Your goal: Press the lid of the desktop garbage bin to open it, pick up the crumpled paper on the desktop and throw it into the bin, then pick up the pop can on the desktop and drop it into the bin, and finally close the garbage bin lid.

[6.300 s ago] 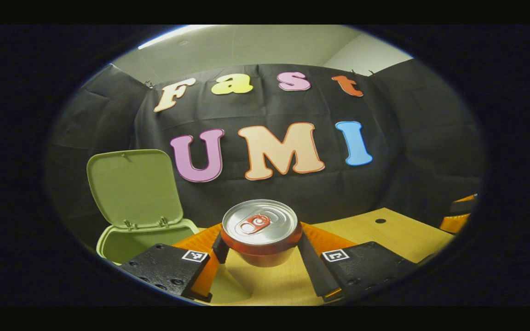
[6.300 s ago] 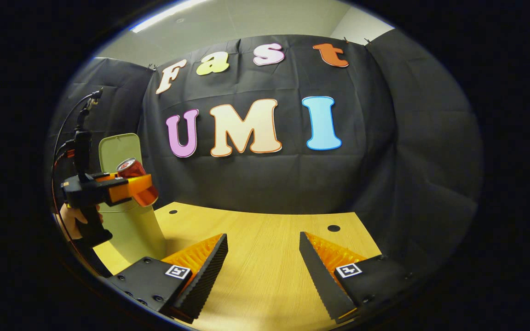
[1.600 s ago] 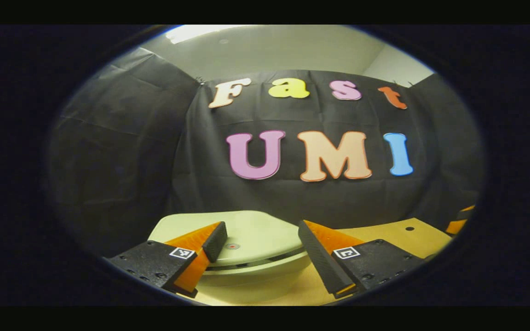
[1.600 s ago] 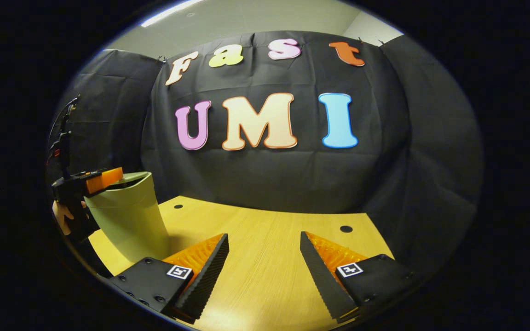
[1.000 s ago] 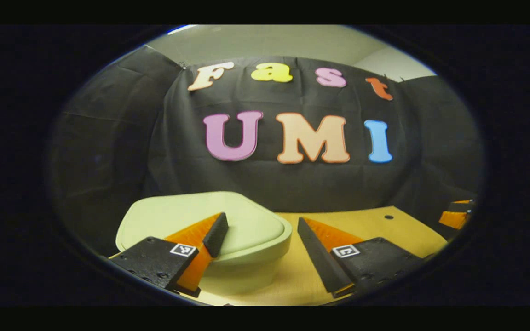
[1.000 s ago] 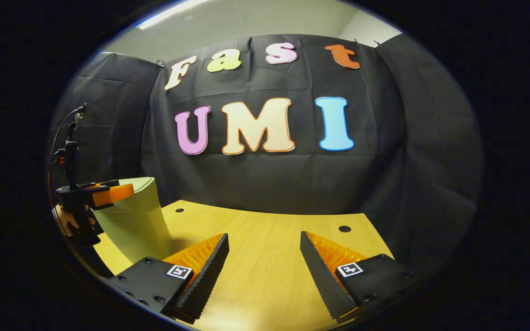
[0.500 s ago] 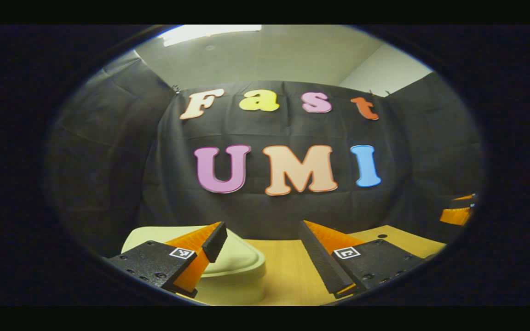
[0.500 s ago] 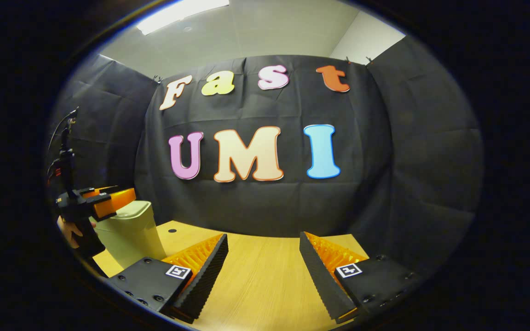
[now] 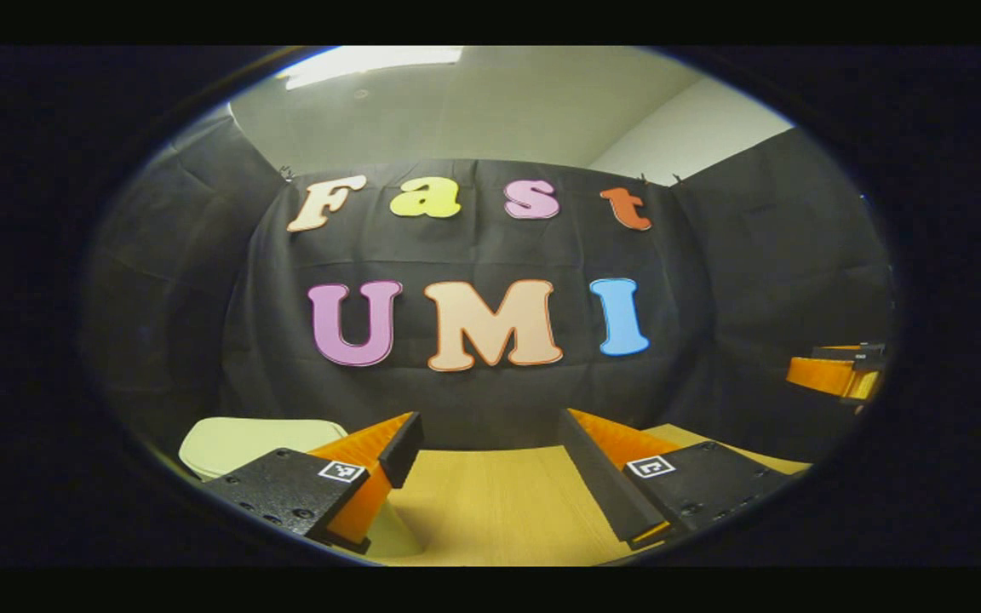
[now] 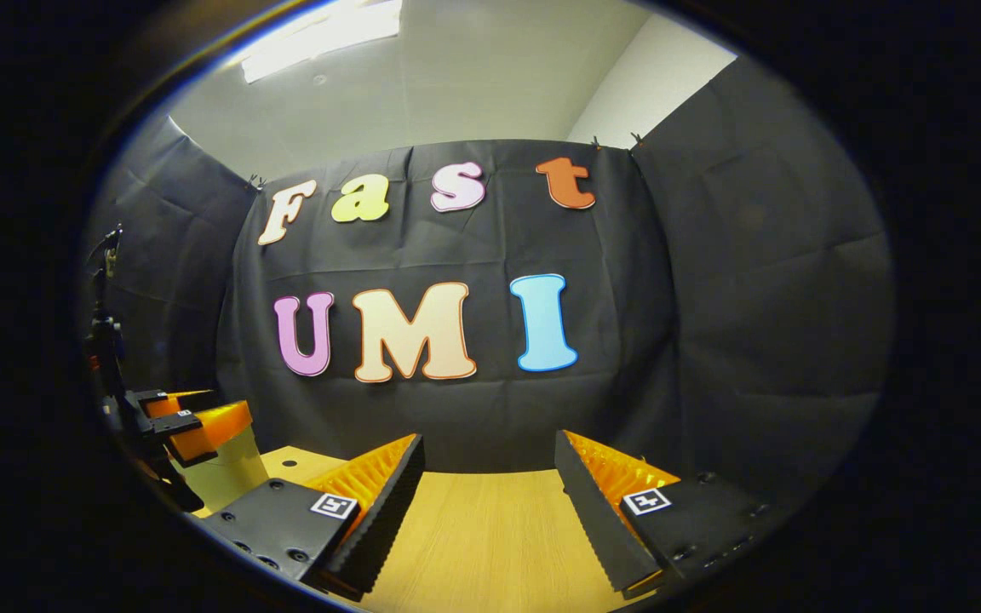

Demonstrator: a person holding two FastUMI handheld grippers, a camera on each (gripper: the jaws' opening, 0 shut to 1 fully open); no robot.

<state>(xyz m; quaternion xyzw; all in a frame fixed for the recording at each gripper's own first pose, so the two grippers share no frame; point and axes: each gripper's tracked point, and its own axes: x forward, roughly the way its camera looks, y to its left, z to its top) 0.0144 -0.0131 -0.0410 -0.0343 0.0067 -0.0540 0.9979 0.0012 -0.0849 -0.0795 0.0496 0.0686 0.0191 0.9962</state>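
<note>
Bin lid shut, left gripper jaws apart above desktop.

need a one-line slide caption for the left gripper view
Left gripper open and empty above the wooden desktop, closed-lid garbage bin at lower left.

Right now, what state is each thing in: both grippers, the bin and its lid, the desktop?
Left gripper: open, holding nothing, above the desktop to the right of the bin.
Right gripper: open, holding nothing, over bare desktop.
Garbage bin: upright on the desktop.
Bin lid: down, closed.
Desktop: bare wood between the right gripper's fingers.
</note>
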